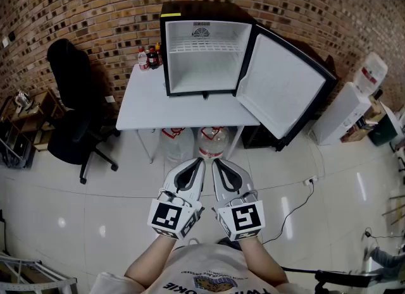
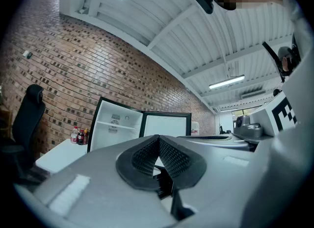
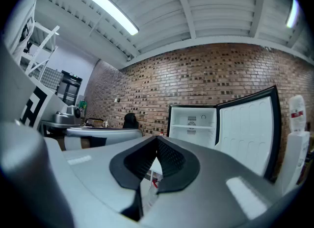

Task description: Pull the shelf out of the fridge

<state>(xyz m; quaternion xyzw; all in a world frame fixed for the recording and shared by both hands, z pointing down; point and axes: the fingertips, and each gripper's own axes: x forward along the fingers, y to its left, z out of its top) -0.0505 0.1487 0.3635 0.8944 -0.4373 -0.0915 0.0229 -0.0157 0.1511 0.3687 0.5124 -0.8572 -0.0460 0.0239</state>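
A small black fridge (image 1: 204, 52) stands on a white table (image 1: 149, 106) against the brick wall, its door (image 1: 280, 90) swung open to the right. A white wire shelf (image 1: 205, 47) sits high inside it; the shelf (image 2: 120, 128) also shows in the left gripper view and the shelf (image 3: 192, 127) in the right gripper view. My left gripper (image 1: 201, 162) and right gripper (image 1: 215, 162) are held side by side over the floor, well short of the table. Both are shut with nothing between the jaws.
A black office chair (image 1: 74, 112) stands left of the table. Several bottles (image 1: 149, 57) sit on the table beside the fridge. Two large water jugs (image 1: 196, 142) rest under the table. A water dispenser (image 1: 354, 100) is at the right, and a cable (image 1: 292, 205) lies on the floor.
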